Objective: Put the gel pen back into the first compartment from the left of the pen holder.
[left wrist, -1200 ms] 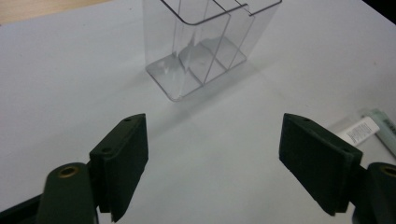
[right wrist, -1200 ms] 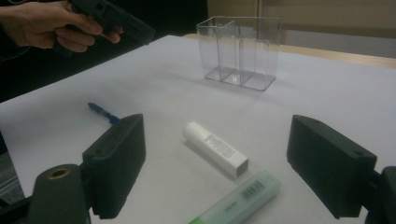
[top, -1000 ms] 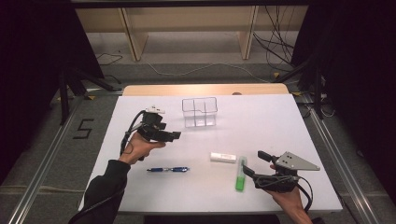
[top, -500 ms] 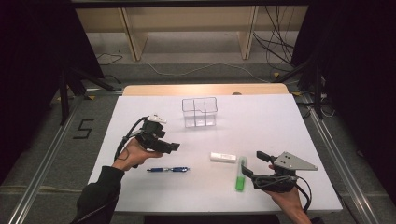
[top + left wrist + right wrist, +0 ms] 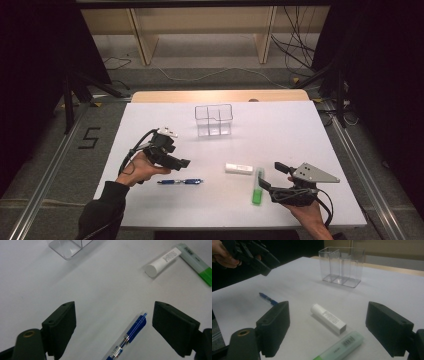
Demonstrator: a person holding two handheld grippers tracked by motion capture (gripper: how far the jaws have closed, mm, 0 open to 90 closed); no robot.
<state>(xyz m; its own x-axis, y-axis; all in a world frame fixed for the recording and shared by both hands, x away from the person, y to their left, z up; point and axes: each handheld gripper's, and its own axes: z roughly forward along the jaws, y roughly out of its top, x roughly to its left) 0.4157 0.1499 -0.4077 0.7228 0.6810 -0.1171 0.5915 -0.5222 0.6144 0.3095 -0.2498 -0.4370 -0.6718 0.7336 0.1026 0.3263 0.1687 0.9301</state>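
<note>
My jaws stand wide apart over the white tube [image 5: 328,318] and green highlighter [image 5: 340,346] on the counter [image 5: 387,290].

On the white table [image 5: 320,145] lie three small items for writing and the like: one blue pen [image 5: 181,182], one white tube [image 5: 239,168] and one green highlighter [image 5: 257,185]. One clear plastic organizer [image 5: 214,120] stands farther back (its walls divide it into several compartments, the exact number hard to tell). Two handheld grippers are there, the left gripper [image 5: 181,163] and the right gripper [image 5: 270,176], one per hand.
</note>
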